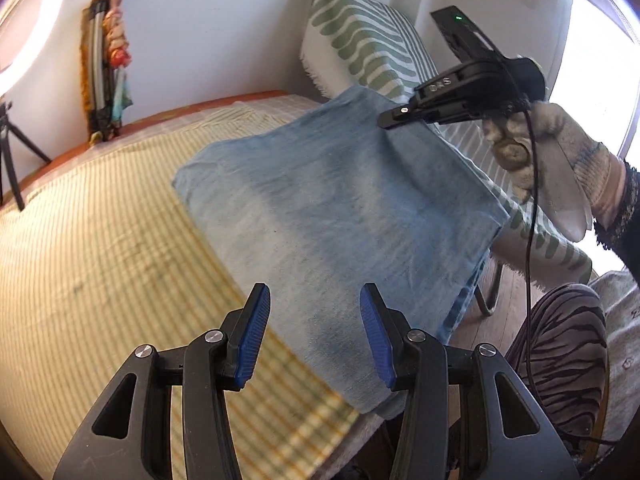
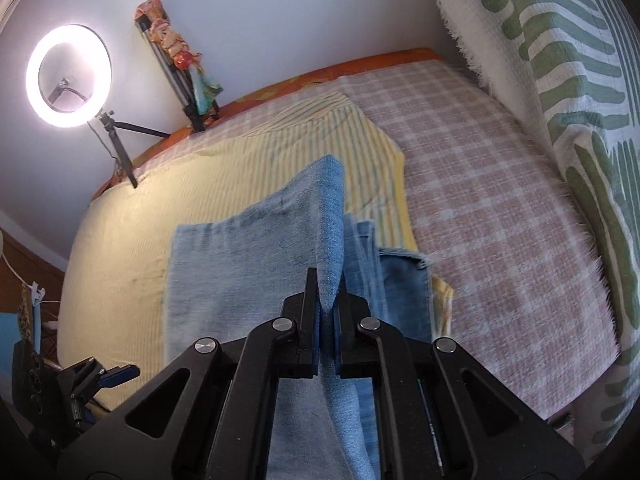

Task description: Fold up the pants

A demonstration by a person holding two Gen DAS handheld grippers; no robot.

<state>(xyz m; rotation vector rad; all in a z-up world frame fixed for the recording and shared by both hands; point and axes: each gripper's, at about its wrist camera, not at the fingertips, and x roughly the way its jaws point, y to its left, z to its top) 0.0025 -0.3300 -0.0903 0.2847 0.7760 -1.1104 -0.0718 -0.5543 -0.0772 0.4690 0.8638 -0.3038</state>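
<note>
Light blue denim pants (image 1: 340, 208) lie folded on the bed, reaching over its right edge. My left gripper (image 1: 316, 320) hovers open over the near end of the pants, with nothing pinched between its blue pads (image 1: 254, 332). My right gripper (image 1: 400, 118), held by a gloved hand (image 1: 540, 152), is at the far right corner of the cloth. In the right wrist view the right gripper (image 2: 328, 292) is shut on a raised fold of the pants (image 2: 240, 272), which stands up like a ridge between its jaws. The left gripper (image 2: 116, 374) shows at the lower left there.
A yellow striped sheet (image 1: 100, 260) and a pink checked blanket (image 2: 480, 200) cover the bed. A green-patterned cushion (image 2: 560, 80) stands along the right side. A lit ring light (image 2: 68, 76) on a tripod stands at the far left corner. A zebra-striped leg (image 1: 568, 360) is at the bed's right edge.
</note>
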